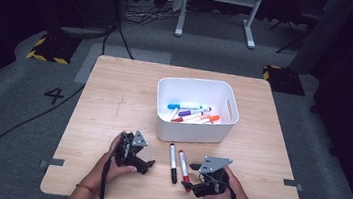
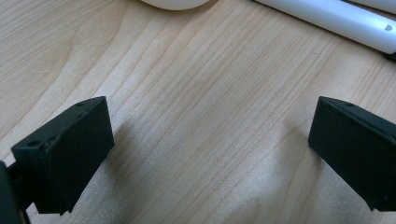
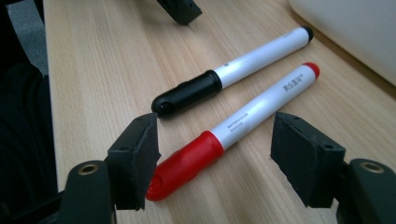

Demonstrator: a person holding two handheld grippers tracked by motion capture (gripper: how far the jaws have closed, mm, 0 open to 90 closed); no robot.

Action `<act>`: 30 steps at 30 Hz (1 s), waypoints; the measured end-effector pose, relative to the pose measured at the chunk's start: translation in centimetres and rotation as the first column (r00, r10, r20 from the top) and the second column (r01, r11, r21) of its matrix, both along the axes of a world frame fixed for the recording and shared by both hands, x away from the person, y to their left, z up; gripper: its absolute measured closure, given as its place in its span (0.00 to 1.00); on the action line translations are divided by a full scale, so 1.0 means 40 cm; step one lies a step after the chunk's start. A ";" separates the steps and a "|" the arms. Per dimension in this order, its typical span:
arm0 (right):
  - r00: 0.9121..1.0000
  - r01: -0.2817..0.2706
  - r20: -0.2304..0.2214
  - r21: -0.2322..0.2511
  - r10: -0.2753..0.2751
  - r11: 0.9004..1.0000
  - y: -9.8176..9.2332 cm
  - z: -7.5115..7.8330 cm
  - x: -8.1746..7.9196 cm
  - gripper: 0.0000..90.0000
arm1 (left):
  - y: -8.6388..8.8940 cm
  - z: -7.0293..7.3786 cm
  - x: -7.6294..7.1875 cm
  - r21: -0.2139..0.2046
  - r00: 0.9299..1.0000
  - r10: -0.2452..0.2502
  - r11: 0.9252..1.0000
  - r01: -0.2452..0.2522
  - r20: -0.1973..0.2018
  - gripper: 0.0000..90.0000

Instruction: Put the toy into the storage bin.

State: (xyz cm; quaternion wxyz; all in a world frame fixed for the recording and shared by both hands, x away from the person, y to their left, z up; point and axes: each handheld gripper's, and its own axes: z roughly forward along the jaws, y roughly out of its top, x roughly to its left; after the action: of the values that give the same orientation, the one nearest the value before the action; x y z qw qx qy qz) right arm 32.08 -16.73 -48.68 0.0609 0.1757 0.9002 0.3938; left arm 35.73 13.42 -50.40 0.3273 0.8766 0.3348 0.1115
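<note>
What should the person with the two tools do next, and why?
Probably ease the right hand-held gripper down and close it on the red marker: its jaws already stand open on either side of the red cap, not yet pressing, and other markers lie in the white bin.

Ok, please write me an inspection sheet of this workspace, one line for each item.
Surface: wooden table, bare around the things.
Job's things: red marker and black marker lie side by side near the white bin; coloured markers inside it.
Clutter: nothing seen.
Grippers: right gripper open, jaws either side of the red marker's cap end; left gripper open over bare wood.
Cables: one black cable on the floor at left.
Surroundings: grey floor, white desk legs behind.
</note>
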 end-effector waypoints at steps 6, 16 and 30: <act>0.998 0.055 0.033 -0.044 -0.054 0.997 -0.017 -0.023 0.022 0.42 | 0.000 0.000 0.000 0.000 1.000 0.000 1.000 0.000 0.000 0.00; 0.987 0.148 0.060 -0.013 -0.147 0.989 -0.126 -0.029 0.089 0.80 | 0.000 0.000 0.000 0.000 1.000 0.000 1.000 0.000 0.000 0.00; 0.987 0.129 0.095 -0.004 -0.128 0.992 -0.163 -0.015 0.103 0.84 | 0.000 0.000 0.000 -0.001 1.000 0.000 1.000 0.000 -0.001 0.00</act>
State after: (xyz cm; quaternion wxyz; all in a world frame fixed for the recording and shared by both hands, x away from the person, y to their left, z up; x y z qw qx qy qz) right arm 36.19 -23.25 -49.29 0.1296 0.2141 0.8852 0.3922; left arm 35.73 13.41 -50.41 0.3278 0.8763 0.3350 0.1111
